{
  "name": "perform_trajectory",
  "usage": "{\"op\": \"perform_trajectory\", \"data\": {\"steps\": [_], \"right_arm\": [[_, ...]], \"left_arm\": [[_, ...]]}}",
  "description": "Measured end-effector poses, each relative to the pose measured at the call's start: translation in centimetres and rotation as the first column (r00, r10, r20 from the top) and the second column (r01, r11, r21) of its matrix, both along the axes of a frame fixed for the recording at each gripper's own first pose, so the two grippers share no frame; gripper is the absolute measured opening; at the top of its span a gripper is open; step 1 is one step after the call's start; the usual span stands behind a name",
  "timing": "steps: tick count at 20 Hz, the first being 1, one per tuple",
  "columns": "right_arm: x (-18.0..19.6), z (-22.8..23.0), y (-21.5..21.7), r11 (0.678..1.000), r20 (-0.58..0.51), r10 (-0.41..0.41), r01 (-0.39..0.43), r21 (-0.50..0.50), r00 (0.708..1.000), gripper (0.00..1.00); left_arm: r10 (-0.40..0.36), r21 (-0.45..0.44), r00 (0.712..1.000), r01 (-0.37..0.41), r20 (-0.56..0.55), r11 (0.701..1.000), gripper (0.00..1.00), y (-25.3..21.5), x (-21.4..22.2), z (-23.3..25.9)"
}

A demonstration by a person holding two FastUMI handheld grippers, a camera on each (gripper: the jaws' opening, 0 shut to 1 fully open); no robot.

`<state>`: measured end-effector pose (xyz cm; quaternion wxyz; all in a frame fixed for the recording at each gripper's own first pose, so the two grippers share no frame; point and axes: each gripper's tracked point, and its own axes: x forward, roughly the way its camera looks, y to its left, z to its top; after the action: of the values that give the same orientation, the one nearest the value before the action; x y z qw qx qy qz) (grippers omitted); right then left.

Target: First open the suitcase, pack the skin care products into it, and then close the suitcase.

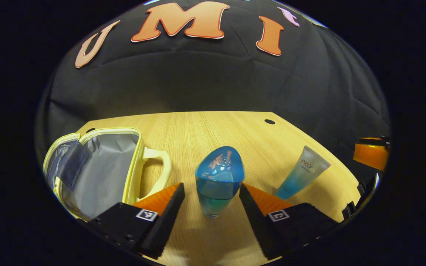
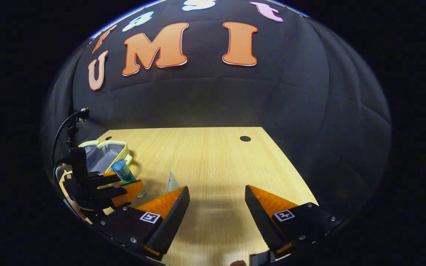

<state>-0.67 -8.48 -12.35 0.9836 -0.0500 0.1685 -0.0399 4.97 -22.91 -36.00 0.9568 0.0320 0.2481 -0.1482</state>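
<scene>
In the left gripper view, the left tongs [image 1: 211,195] sit at the bottom centre, spread wide, with a blue bottle [image 1: 218,179] standing upright between the fingers; whether they touch it is unclear. To its right, a frosted tube [image 1: 301,171] lies on the wooden desk [image 1: 213,129]. At the left edge, the pale yellow suitcase [image 1: 98,170] lies unzipped, its grey lining showing and its handle pointing toward the bottle.

In the right gripper view, the right tongs [image 2: 216,207] are at the bottom centre, wide open, holding nothing, above bare desk. The tube's end [image 2: 172,183] peeks over the left finger. Farther left are the left tongs, bottle and suitcase.
</scene>
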Motion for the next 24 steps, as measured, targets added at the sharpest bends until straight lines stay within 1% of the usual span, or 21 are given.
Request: {"op": "perform_trajectory", "data": {"steps": [2, 3, 4, 5, 6, 10, 13, 17, 21, 22, 23, 24], "right_arm": [[-0.3, -0.4, 0.1, 1.0, -0.011, 0.003, -0.003, -0.001, 1.0, 0.96], [-0.4, -0.6, 0.2, 1.0, -0.018, 0.005, -0.005, -0.001, 1.0, 0.95], [-0.6, -0.8, 0.3, 1.0, -0.026, 0.01, -0.01, 0.0, 1.0, 0.96], [-0.8, -1.1, 0.5, 1.0, -0.034, 0.012, -0.012, -0.001, 0.999, 0.95], [-0.8, -1.4, 0.6, 1.0, -0.043, 0.017, -0.017, 0.001, 0.999, 0.95], [-0.8, -2.0, 1.7, 0.999, -0.067, 0.041, -0.041, 0.003, 0.997, 0.96], [-0.3, -2.8, 3.3, 0.997, -0.081, 0.083, -0.082, 0.016, 0.993, 0.96], [1.1, -4.8, 5.8, 0.987, -0.121, 0.163, -0.16, 0.035, 0.979, 0.95], [3.2, -7.3, 7.4, 0.978, -0.155, 0.21, -0.21, 0.015, 0.965, 0.94], [3.5, -7.9, 7.5, 0.976, -0.17, 0.218, -0.218, 0.018, 0.961, 0.92], [3.9, -8.5, 7.8, 0.975, -0.181, 0.223, -0.222, 0.025, 0.958, 0.9], [4.4, -9.4, 7.7, 0.976, -0.198, 0.218, -0.218, 0.024, 0.956, 0.84]], "left_arm": [[-0.014, -0.013, 1.0, 0.014, 0.018, 1.0, 0.71, -0.7, 0.2, 0.3], [-0.003, -0.01, 1.0, 0.004, 0.023, 1.0, 0.7, -0.7, 0.5, 0.1], [0.002, -0.006, 0.999, -0.002, 0.032, 1.0, 0.61, -0.6, 0.6, 0.0], [-0.011, -0.004, 0.999, 0.012, 0.042, 1.0, 0.51, -0.3, 0.2, 0.7], [-0.015, 0.0, 0.999, 0.015, 0.045, 1.0, 0.48, -0.8, 0.8, 0.2], [-0.035, 0.02, 0.999, 0.034, 0.017, 0.999, 0.48, -1.2, 0.2, 0.7], [-0.052, -0.005, 0.999, 0.052, -0.002, 0.999, 0.48, -1.6, -1.0, 3.5], [-0.056, -0.052, 0.998, 0.055, -0.016, 0.997, 0.48, -1.0, -3.1, 8.3], [-0.017, -0.051, 1.0, 0.016, -0.022, 0.999, 0.48, 1.8, -4.8, 12.2], [-0.003, -0.049, 1.0, 0.002, -0.023, 0.999, 0.46, 2.8, -5.1, 12.6], [0.016, -0.052, 0.999, -0.017, -0.029, 0.999, 0.48, 3.7, -5.5, 13.1], [0.033, -0.064, 0.999, -0.035, -0.037, 0.997, 0.48, 4.5, -5.4, 13.4]]}}
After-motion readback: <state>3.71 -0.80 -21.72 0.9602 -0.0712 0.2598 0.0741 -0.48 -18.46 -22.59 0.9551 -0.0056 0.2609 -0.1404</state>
